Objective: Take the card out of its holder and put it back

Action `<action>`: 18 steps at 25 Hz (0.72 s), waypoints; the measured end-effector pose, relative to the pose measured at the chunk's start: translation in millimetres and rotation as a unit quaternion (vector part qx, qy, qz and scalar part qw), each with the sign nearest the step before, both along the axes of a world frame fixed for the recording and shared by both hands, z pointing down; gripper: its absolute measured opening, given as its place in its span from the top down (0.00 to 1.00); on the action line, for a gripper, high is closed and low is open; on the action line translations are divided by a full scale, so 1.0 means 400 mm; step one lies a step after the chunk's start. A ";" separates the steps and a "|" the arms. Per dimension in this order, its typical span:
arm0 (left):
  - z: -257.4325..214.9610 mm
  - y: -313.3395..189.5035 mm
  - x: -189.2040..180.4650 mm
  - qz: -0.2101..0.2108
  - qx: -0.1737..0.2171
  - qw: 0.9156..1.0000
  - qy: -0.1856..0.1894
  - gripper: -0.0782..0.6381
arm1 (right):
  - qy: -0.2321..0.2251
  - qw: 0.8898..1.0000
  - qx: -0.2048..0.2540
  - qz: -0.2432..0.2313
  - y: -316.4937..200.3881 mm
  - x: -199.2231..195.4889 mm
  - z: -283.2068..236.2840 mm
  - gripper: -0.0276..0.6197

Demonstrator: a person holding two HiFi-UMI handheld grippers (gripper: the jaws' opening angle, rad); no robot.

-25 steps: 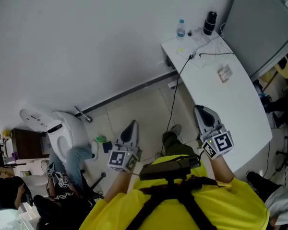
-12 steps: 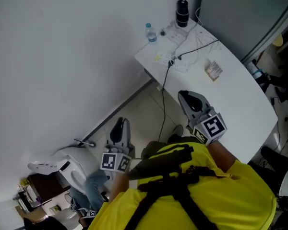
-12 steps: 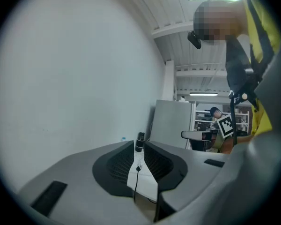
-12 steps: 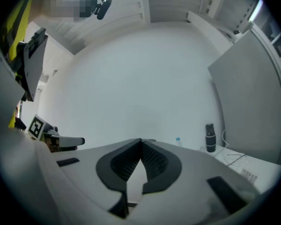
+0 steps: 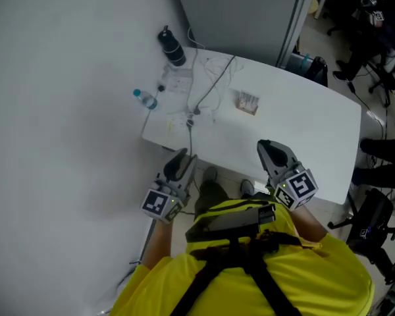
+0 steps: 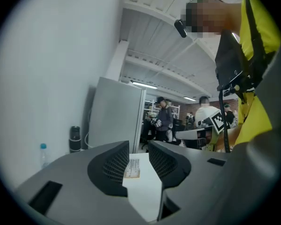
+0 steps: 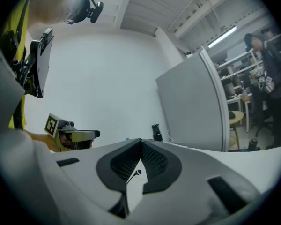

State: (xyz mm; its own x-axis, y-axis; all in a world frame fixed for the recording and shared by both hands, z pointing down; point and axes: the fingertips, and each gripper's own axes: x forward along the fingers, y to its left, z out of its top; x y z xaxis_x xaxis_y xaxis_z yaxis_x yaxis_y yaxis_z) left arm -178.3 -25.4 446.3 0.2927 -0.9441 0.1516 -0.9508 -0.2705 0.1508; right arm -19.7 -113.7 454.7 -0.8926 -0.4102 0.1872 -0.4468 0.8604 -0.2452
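My left gripper (image 5: 179, 162) hovers just off the table's (image 5: 303, 130) near left corner, pointing across it, its empty jaws opening. The card (image 5: 248, 102) lies in its holder toward the far edge, well apart from both grippers. My right gripper (image 5: 271, 151) reaches over the near edge, jaws together on nothing.

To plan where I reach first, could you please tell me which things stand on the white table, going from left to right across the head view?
water bottle → black flask → card in its holder
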 end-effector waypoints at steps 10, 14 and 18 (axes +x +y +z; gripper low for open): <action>0.044 -0.344 -0.018 0.111 -0.011 0.990 -0.084 0.72 | 0.002 0.967 0.020 0.252 -0.065 0.051 -0.016 0.95; 0.181 -0.442 0.013 0.183 -0.035 0.977 -0.100 0.72 | 0.013 0.951 0.005 0.308 -0.037 0.054 0.040 0.95; 0.312 -0.543 0.064 0.299 -0.002 0.939 -0.167 0.76 | 0.014 0.931 -0.043 0.362 0.016 0.075 0.128 0.95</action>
